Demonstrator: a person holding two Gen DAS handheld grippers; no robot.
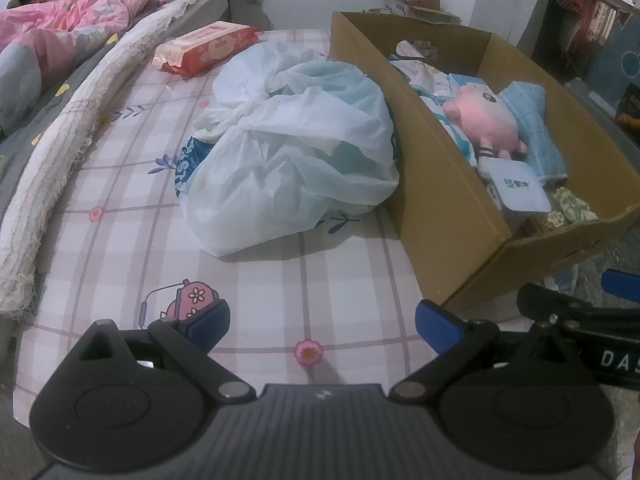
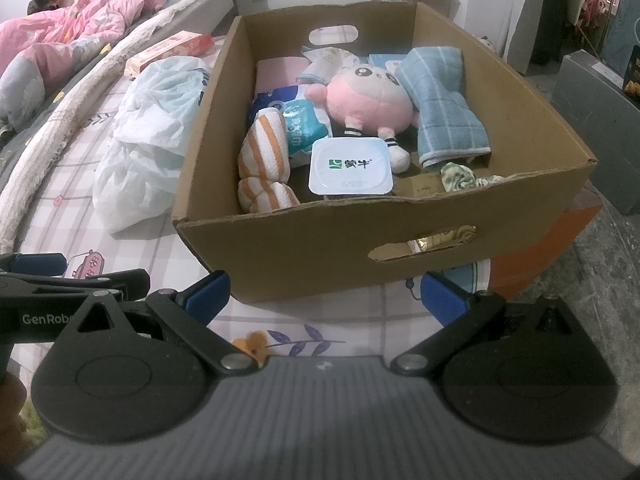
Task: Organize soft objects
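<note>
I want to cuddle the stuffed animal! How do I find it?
Look inside the big cardboard box on the bed. The plush toy lies in the middle, between a blue checked towel and an orange-striped cloth. It's the only round pink thing with a face.

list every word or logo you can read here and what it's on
"蒙牛" with a green logo: lid of the white tub in the cardboard box.
"GenRobo", cut off: left tool.
"DAS", cut off: right tool.
Red tissue pack and blue-white packet: print too blurred.

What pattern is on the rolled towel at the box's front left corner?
Orange and white stripes on the rolled towel; it shows best in the right wrist view.
</note>
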